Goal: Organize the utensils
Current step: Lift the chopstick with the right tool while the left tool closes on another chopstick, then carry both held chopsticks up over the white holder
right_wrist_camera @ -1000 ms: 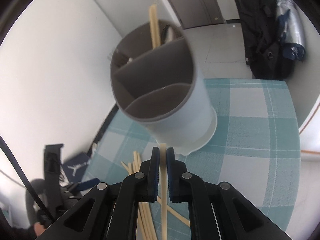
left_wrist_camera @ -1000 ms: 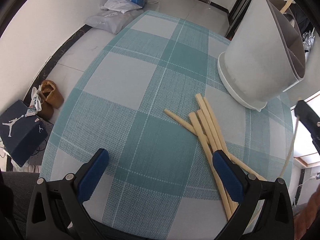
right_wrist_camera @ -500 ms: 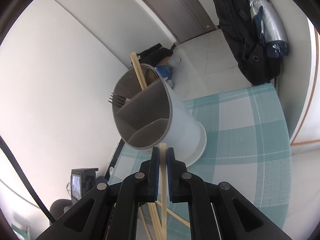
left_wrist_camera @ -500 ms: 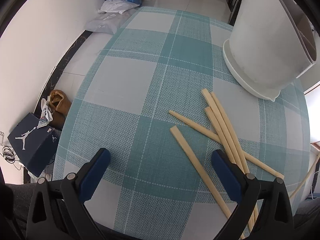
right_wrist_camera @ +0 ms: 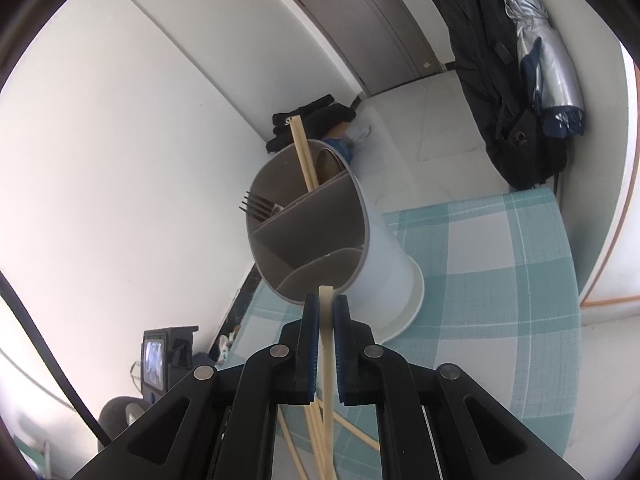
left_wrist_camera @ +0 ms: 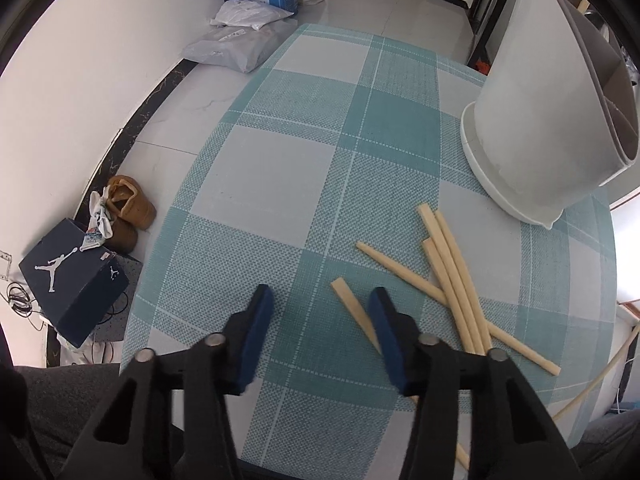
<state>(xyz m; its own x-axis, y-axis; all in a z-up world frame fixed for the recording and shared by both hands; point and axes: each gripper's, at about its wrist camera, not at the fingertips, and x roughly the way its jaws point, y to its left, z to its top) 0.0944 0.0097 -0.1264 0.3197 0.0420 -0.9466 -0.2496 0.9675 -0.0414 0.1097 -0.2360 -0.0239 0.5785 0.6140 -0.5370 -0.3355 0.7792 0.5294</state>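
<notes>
2 grippers work at once. The right gripper [right_wrist_camera: 326, 312] has its fingers clenched on 1 chopstick [right_wrist_camera: 327, 364], end raised toward the holder [right_wrist_camera: 384, 268], likely for dropping in. The left gripper [left_wrist_camera: 320, 312] has just been narrowing its fingers, yet they grasp nothing; a loose chopstick [left_wrist_camera: 352, 308] lies by 1 pad. On the counter [left_wrist_camera: 280, 184] lie 5 loose sticks beside the 3-compartment holder, which contains a fork [right_wrist_camera: 258, 206] and 2 chopsticks [right_wrist_camera: 304, 156].
</notes>
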